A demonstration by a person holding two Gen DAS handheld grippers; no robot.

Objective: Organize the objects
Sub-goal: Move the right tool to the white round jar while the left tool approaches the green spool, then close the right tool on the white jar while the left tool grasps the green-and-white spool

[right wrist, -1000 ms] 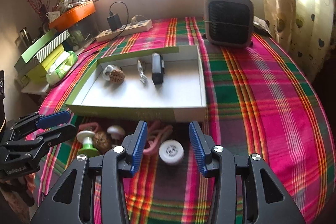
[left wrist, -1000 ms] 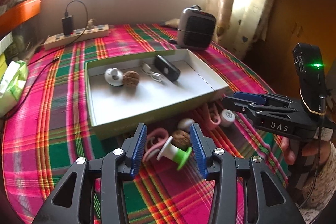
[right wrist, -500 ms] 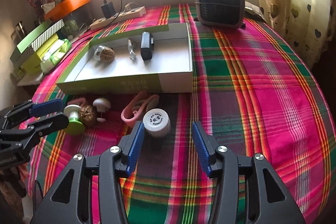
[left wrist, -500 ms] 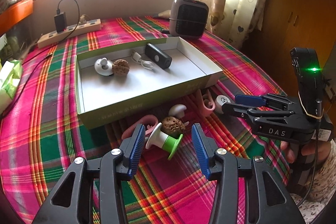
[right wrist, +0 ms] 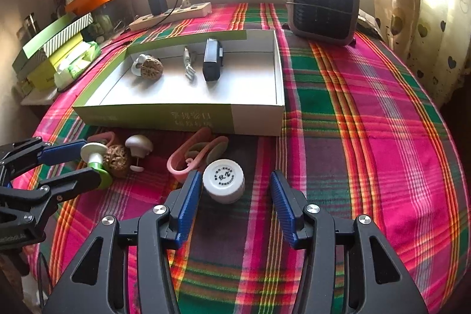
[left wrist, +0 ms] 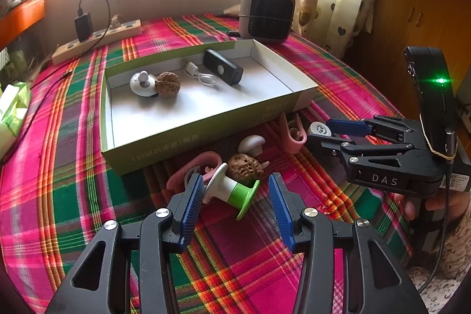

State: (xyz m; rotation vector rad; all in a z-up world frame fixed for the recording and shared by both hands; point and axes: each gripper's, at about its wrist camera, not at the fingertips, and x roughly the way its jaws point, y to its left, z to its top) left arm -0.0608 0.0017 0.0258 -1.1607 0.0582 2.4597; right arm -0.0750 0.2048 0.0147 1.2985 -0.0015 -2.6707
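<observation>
Blue-padded fingers of the left gripper (left wrist: 235,197) stand wide apart around a white-and-green spool (left wrist: 231,192) lying on its side on the plaid tabletop (left wrist: 73,196); its white flange sits right at the left pad, though contact cannot be confirmed, and the green flange is clear of the right one. These fingers have just been opening, with the spool between them. The right gripper (right wrist: 235,193) is also parted, its fingers on either side of a white bottle cap (right wrist: 223,180) with printed writing on top; the cap sits close to the left pad with a gap to the right one, and these fingers have just been opening further too. Just behind the spool lies a walnut (left wrist: 244,165), with a small white mushroom-shaped knob (left wrist: 251,144) beyond it and a pink clip (left wrist: 197,167) to the left. A second pink clip (right wrist: 194,156) rests just beyond the cap. Farther back sits a shallow green box (left wrist: 153,146) with a white inside, holding a white round piece (left wrist: 142,83) touching another walnut (left wrist: 167,84), a coiled white cable (left wrist: 203,75) and a black rectangular gadget (left wrist: 223,66). Beyond the box are a grey fan heater (left wrist: 266,15) and a power strip (left wrist: 97,41) with a black charger (left wrist: 83,27) plugged in.
</observation>
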